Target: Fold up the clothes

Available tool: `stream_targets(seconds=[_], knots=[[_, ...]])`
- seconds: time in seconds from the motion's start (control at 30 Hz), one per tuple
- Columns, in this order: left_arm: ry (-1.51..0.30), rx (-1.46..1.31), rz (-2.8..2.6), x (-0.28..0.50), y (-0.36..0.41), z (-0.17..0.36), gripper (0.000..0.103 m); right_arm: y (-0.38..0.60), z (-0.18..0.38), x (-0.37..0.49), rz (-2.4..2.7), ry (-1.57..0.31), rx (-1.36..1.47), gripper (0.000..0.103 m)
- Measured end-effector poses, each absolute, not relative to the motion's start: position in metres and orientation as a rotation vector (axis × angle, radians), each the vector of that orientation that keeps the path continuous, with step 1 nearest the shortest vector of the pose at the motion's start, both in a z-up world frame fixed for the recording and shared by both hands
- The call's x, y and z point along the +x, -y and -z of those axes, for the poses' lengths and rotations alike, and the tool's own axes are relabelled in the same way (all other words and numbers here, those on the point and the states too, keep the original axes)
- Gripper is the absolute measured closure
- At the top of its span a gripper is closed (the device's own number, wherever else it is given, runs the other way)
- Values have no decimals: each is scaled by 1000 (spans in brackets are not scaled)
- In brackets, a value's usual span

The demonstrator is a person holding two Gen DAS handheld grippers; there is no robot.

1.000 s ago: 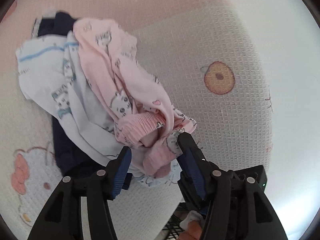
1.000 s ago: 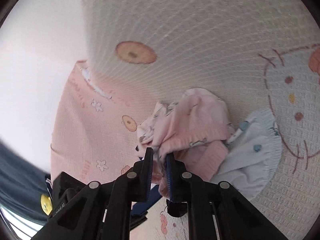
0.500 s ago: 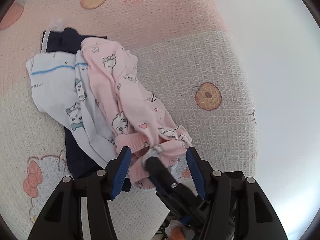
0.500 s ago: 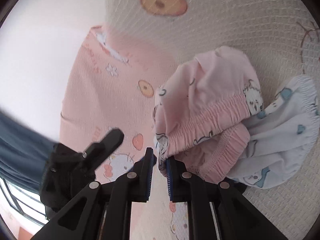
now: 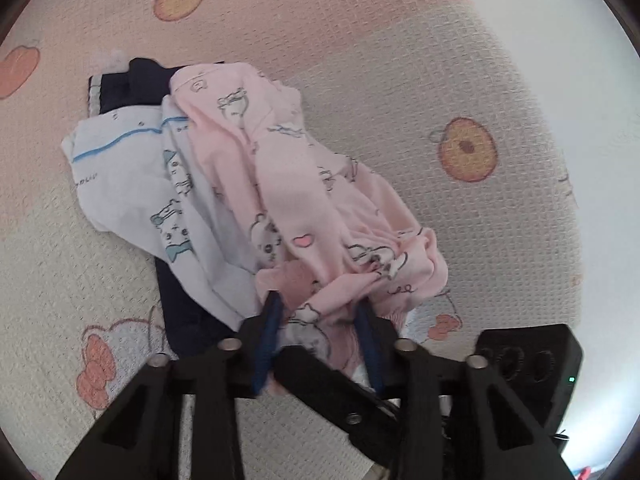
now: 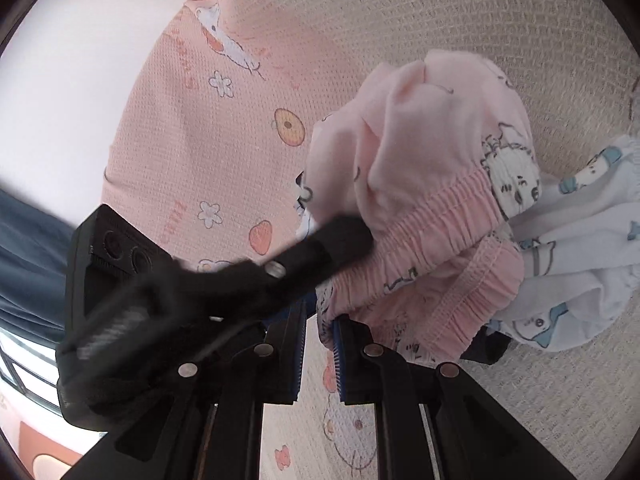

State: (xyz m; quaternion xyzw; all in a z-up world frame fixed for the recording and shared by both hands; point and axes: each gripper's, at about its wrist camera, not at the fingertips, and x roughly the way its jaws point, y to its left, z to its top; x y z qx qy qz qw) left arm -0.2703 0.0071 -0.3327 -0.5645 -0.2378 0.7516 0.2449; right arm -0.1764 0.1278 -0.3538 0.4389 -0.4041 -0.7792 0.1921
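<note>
In the left wrist view, the left gripper (image 5: pixel 318 310) at 6 o'clock is closing its fingers on the bunched waistband of the pink pants (image 5: pixel 304 184), which trail toward 11 o'clock over a white garment (image 5: pixel 132 184) and a navy garment (image 5: pixel 184 316) on the waffle blanket (image 5: pixel 400 80). In the right wrist view, the right gripper (image 6: pixel 320 326) at 6 o'clock has its fingers nearly together, pinching the pants' hem (image 6: pixel 420 220), with the left gripper crossing in from 9 o'clock.

Soft daylight, washed-out glare at frame edges (right in left view, left in right view); fisheye warping, dark corners; near gripper (image 6: pixel 224 280) motion-blurred.
</note>
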Motion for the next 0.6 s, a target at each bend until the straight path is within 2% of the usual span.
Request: stream_targets(seconds=[0.07, 0.13, 0.17, 0.2, 0.33, 0.4, 0.6], knots=[[700, -1560, -2025, -273, -5, 339, 82, -126, 349, -175, 2238, 1065, 1286, 90], [704, -1561, -2024, -277, -5, 340, 83, -123, 343, -175, 2318, 960, 1385, 70], [687, -1557, -2033, -277, -4, 339, 85, -121, 339, -175, 2366, 887, 1465, 52], [673, -1556, -2041, -277, -5, 338, 85, -121, 335, -175, 2386, 840, 1507, 46], [680, -1556, -2042, -278, -3, 339, 85, -129, 321, -165, 2439, 758, 1561, 44], [682, -1565, -2043, -278, -2, 341, 85, -137, 315, -157, 2495, 733, 1573, 33], [682, -1575, -2043, -279, -2, 342, 85, -150, 316, -167, 2542, 868, 1567, 32]])
